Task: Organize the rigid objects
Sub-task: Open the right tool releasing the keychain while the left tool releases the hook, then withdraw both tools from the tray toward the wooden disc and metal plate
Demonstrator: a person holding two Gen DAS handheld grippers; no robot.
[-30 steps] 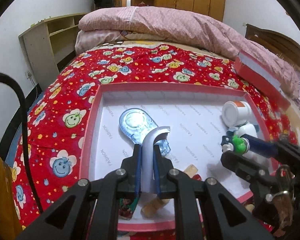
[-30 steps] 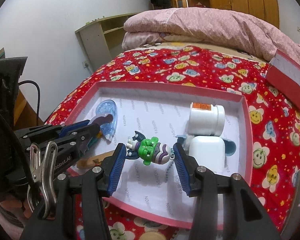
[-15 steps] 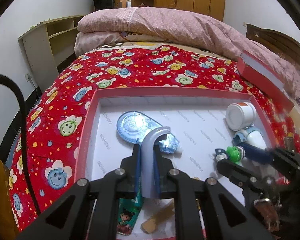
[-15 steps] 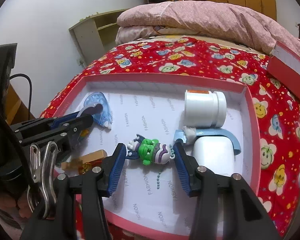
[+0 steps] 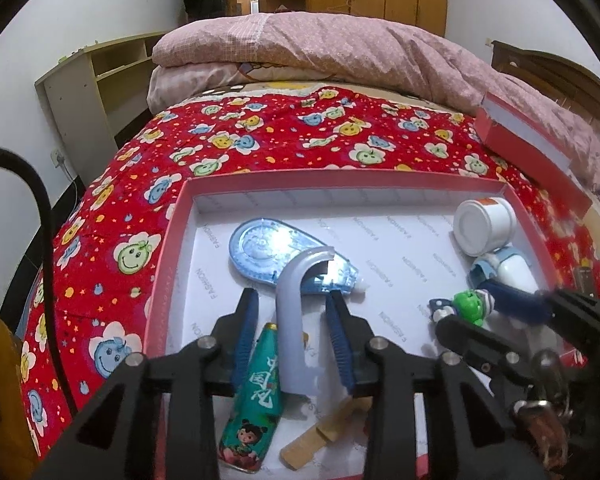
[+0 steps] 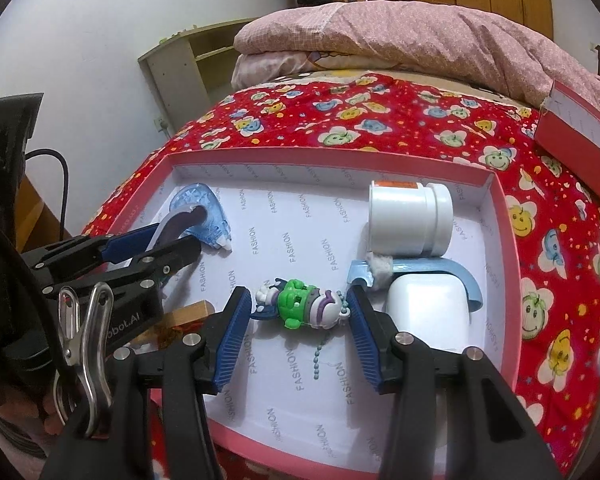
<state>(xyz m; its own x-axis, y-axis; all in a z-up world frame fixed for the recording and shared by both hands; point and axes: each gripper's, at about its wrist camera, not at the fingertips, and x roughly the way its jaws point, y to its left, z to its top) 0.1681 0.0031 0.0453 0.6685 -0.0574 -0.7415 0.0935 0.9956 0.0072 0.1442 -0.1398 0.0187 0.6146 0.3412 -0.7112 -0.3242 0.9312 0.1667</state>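
Shallow pink-rimmed cardboard box [image 5: 168, 248] with a white printed liner sits on a red bedspread with smiling flower faces [image 5: 260, 132]; the sorted items lie inside it. Left gripper [image 5: 293, 320]: jaws opening, blue ribbed pads standing clear on both sides of a grey curved plastic piece [image 5: 294, 320] that lies between them on the liner, its hooked end overlapping a translucent blue teardrop-shaped correction tape dispenser [image 5: 260, 248]. Just left of the grey piece, a teal tube printed with a cartoon child [image 5: 256, 396]; near the box's front edge, a tan wooden strip [image 5: 320, 436]. Right gripper [image 6: 298, 312]: pads pinching a small green, white and purple toy figure [image 6: 304, 308] end to end, its bead chain [image 6: 320, 354] trailing down onto the liner. Beyond it, a white plastic jar [image 6: 408, 220] lying on its side near the box's far right corner; just in front, a white rounded case [image 6: 428, 312] with a light blue curved band [image 6: 452, 272] around its top. Red box lid [image 5: 532, 152] rests on the bed, well apart to the right.
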